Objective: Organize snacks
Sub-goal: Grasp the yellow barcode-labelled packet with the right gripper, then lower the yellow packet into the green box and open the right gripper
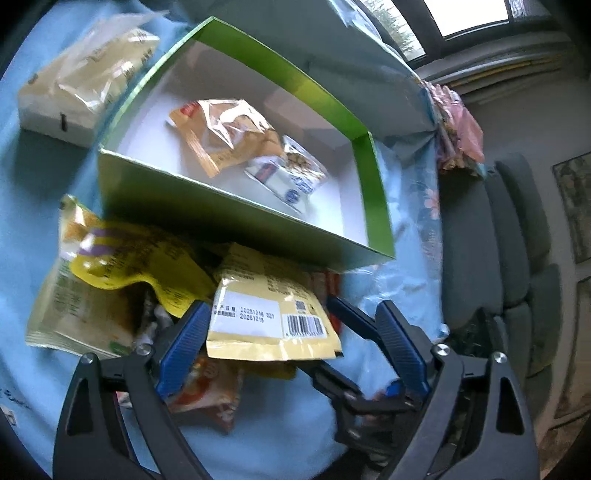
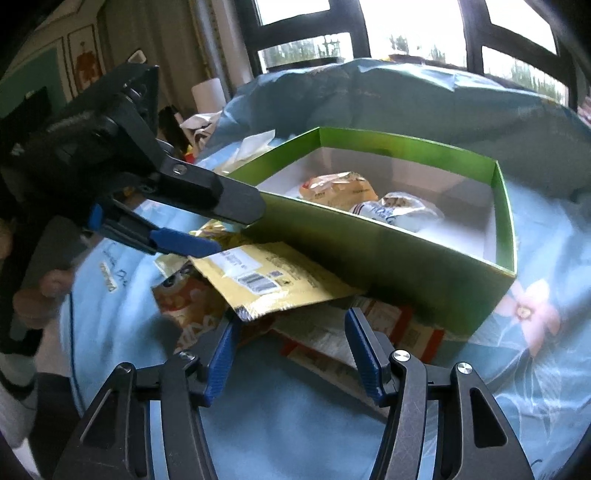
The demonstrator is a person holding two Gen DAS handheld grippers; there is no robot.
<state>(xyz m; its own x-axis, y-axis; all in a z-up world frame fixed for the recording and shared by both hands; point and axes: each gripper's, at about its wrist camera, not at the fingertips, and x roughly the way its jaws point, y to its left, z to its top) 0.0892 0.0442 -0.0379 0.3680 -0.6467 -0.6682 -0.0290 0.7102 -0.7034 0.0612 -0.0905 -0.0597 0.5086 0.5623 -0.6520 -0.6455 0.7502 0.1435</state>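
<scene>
Where it sits at frame centre, the green box (image 1: 376,199) holds an orange packet (image 1: 225,133) and a white packet (image 1: 284,177); left gripper (image 1: 291,332) and right gripper (image 2: 291,350) both gape, fingers apart.

Grey sofa (image 1: 513,236), bright windows (image 2: 406,29).

The box (image 1: 375,192) is bright green on its walls and rim, white inside. In it lie an orange-and-gold packet (image 1: 225,133) and a white packet (image 1: 291,177) with blue print and a red patch. Beside the box, the pale yellow pouch (image 1: 273,317) carries a white label and a black barcode; the packet under it (image 2: 181,299) is orange with white and yellow. The red-and-white packet (image 2: 369,325) lies lowest. The cloth (image 2: 535,350) is light blue with pink flowers. Both grippers are black with blue fingers (image 2: 221,354).
</scene>
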